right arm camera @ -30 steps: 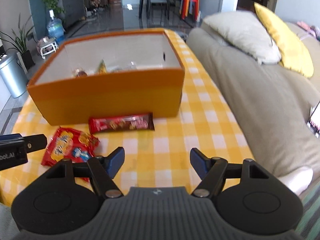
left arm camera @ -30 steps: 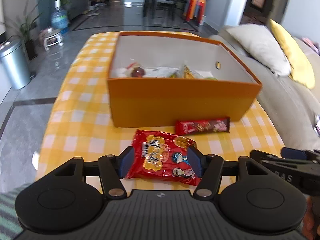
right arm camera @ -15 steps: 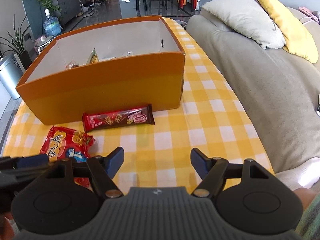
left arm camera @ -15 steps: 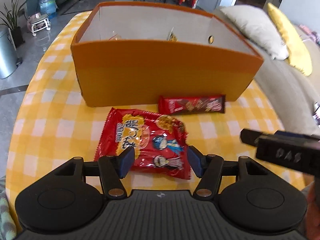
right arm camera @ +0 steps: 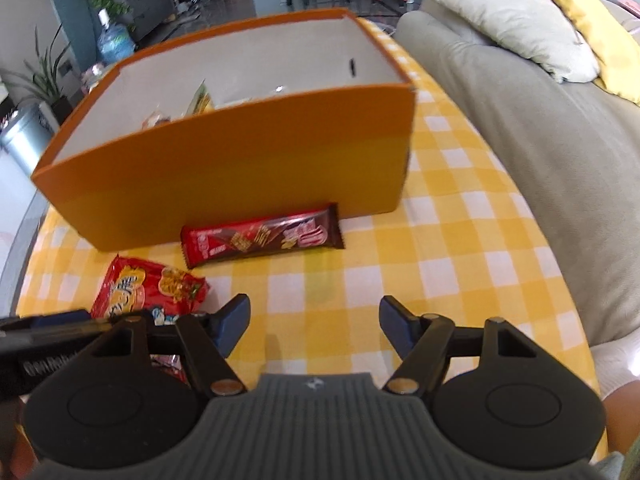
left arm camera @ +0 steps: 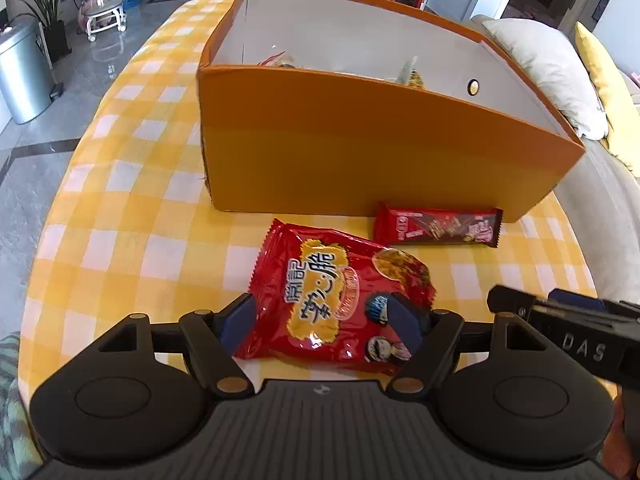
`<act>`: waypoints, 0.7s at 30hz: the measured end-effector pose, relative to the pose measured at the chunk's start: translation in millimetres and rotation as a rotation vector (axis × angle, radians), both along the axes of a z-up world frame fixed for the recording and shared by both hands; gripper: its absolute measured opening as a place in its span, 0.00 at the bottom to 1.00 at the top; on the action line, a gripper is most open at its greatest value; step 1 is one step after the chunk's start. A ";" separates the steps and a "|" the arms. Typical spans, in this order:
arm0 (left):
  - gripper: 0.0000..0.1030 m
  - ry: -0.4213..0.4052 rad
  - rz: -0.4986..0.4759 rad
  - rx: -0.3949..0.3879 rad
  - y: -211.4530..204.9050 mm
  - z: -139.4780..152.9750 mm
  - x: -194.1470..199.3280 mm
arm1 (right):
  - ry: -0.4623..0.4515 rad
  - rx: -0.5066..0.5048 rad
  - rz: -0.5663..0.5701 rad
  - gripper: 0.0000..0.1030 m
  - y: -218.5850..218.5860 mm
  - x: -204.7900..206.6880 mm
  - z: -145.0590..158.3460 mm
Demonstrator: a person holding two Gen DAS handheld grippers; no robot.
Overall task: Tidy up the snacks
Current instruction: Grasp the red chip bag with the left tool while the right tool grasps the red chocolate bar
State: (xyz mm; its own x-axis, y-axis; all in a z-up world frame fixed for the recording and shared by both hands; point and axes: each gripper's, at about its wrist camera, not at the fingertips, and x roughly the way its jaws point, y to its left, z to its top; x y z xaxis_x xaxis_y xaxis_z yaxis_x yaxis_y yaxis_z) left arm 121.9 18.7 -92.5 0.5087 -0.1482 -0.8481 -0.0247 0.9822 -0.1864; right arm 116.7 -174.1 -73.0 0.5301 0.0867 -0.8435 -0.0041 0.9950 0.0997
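Left gripper: the left gripper [left arm camera: 320, 326] is hovering over the red snack bag [left arm camera: 340, 300]; its jaws are opening, one blue pad [left arm camera: 236, 322] standing at either side of the bag; whether the pads are touching the wrapper is hard to tell.
Right gripper: the right gripper [right arm camera: 314, 326] is standing open over bare checked cloth, nothing lying between its fingers.
Snack bag: lying flat on the yellow checked tablecloth [left arm camera: 132, 216], near the front of the orange box [left arm camera: 360, 168].
Chocolate bar: the chocolate bar [right arm camera: 262, 240] is lying just beside the box's front wall, to the right of the bag.
Box: sitting open-topped on the table; several wrapped snacks are showing inside.
Surroundings: a grey sofa [right arm camera: 540, 152] is running along the table's right edge.
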 end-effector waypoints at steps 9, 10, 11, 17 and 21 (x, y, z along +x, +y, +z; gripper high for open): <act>0.75 0.111 -0.082 -0.148 4.5 2.5 -3.4 | 0.051 -0.044 -0.011 0.63 3.6 1.6 -5.7; 0.75 0.130 -0.102 -0.167 2.7 2.3 -4.7 | 0.060 -0.048 -0.018 0.63 2.5 1.1 -6.7; 0.74 0.144 -0.121 -0.181 1.2 2.3 -6.3 | 0.069 -0.049 -0.025 0.63 1.4 0.5 -7.5; 0.79 0.043 -0.204 -0.030 -14.7 17.6 -14.1 | 0.075 -0.038 -0.059 0.63 -6.6 -3.9 -4.9; 0.85 -0.042 -0.331 0.114 -26.1 26.6 -11.8 | 0.062 -0.023 -0.056 0.63 -7.3 -5.4 -2.1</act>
